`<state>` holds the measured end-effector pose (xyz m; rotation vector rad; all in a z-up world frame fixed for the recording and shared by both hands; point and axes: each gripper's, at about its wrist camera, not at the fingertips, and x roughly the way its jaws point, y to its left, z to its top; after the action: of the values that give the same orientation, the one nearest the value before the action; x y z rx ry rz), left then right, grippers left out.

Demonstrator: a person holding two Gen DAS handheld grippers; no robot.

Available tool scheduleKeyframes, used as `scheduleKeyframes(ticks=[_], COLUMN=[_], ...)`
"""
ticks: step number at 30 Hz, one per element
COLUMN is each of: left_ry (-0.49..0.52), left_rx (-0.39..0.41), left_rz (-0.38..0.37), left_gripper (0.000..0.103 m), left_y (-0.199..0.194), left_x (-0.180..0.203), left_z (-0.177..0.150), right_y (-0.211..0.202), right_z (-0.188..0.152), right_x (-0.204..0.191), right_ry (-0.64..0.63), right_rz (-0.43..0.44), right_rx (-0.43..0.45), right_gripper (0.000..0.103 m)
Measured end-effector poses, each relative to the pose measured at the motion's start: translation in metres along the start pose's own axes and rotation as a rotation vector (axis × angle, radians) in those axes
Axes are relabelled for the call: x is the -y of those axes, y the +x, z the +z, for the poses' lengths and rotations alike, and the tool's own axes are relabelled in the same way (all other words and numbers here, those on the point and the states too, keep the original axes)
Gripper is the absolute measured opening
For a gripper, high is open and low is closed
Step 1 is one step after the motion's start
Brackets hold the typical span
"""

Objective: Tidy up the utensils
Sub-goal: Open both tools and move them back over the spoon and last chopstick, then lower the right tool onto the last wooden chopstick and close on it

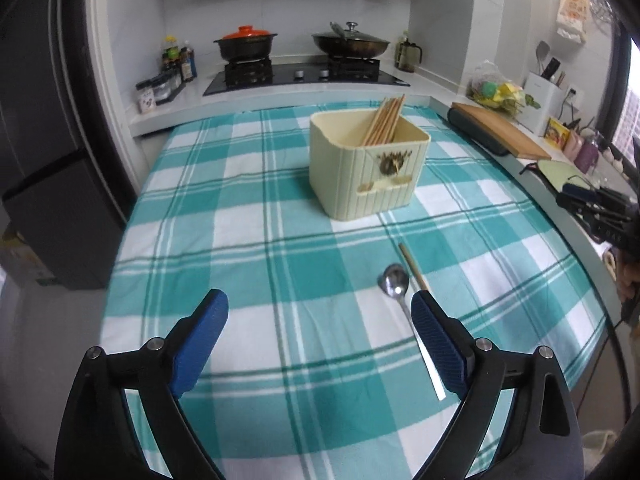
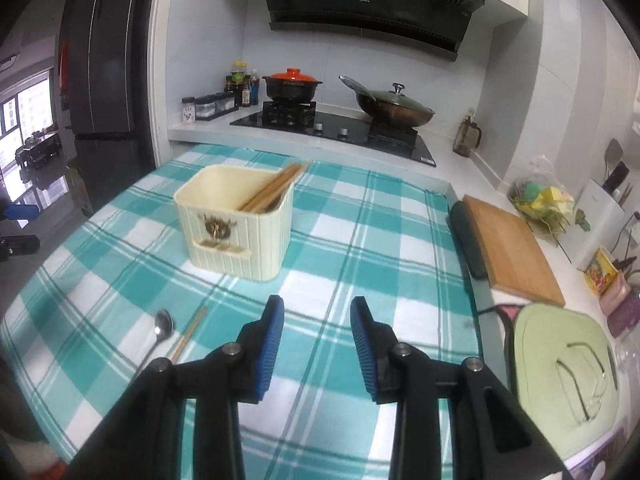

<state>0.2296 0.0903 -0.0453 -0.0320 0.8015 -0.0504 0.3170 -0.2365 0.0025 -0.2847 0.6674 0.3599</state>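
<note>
A cream utensil box (image 1: 368,162) (image 2: 236,222) stands on the teal checked cloth (image 1: 248,216) (image 2: 380,232), with several wooden chopsticks (image 1: 385,120) (image 2: 276,190) leaning inside it. Nearer, a metal spoon (image 1: 404,312) (image 2: 160,330) and a single wooden chopstick (image 1: 414,266) (image 2: 192,332) lie side by side on the cloth. My left gripper (image 1: 320,304) stands wide open above the cloth, its right finger just beside the spoon's handle; nothing is between the pads. My right gripper (image 2: 317,308) is partly open over bare cloth, right of the spoon, holding nothing.
Behind the cloth is a stove with an orange-lidded pot (image 2: 292,86) and a lidded wok (image 2: 394,108). A wooden cutting board (image 2: 512,248) and a green lid (image 2: 568,380) lie on the right counter. A dark fridge (image 2: 108,80) stands left.
</note>
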Motion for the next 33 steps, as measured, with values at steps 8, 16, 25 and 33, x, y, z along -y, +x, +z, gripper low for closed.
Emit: scheduleKeyframes(ticks=[8,16,25,33], left_ry=[-0.129,-0.117,-0.149,-0.099], left_rx=[-0.005,-0.029,-0.101,-0.135], left_rz=[0.027,0.105,0.1,0.126], left_gripper=[0.094,0.094,0.095,0.101], left_y=[0.061,0.093,0.111,0.118], left_x=[0.009,-0.003,-0.009,0.0], left_z=[-0.069,-0.08,-0.083,-0.083], right_y=[0.026,0.045,0.056,0.059], right_z=[-0.125,-0.154,-0.154,-0.155], right_x=[-0.055,-0.066,-0.061,-0.06], right_ry=[0.101,0.181,0.215,0.231], right_rz=[0.033,0.015,-0.016,-0.047], right_rx=[-0.051,-0.061,-0.085,-0.11], right_gripper=[0.035,0.035,0.035,0.035])
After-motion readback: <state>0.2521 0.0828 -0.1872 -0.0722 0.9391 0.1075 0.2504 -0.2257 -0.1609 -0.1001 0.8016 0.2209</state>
